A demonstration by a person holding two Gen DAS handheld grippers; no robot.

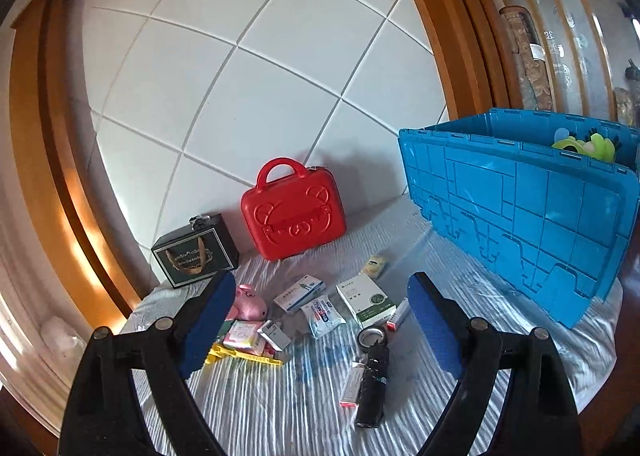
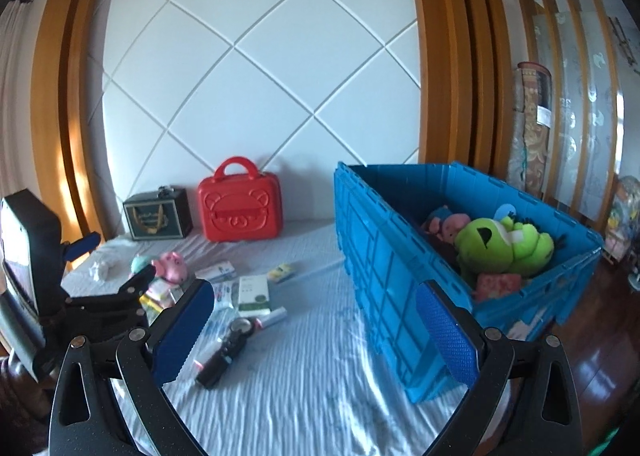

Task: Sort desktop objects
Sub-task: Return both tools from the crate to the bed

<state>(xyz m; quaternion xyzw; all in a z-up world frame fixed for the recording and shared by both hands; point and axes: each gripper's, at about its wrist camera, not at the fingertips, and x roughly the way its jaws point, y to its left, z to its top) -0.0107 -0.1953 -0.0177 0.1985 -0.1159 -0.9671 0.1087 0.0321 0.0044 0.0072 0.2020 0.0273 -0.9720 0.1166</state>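
Small objects lie scattered on a white cloth: a pink pig toy (image 1: 250,302), medicine boxes (image 1: 366,298), a wipes packet (image 1: 322,315), a black flashlight (image 1: 373,380), a tape roll (image 1: 372,336) and a yellow clip (image 1: 240,354). My left gripper (image 1: 322,330) is open and empty above them. My right gripper (image 2: 316,330) is open and empty, between the pile and a blue crate (image 2: 384,256). The crate holds a green plush (image 2: 504,244) and a pink plush (image 2: 454,223). The left gripper's body (image 2: 80,296) shows at the left of the right wrist view.
A red carry case (image 1: 294,211) and a black box (image 1: 196,252) stand against the white tiled wall. The blue crate (image 1: 520,207) stands to the right. A wooden frame borders the wall. A dark wooden floor lies beyond the cloth's right edge.
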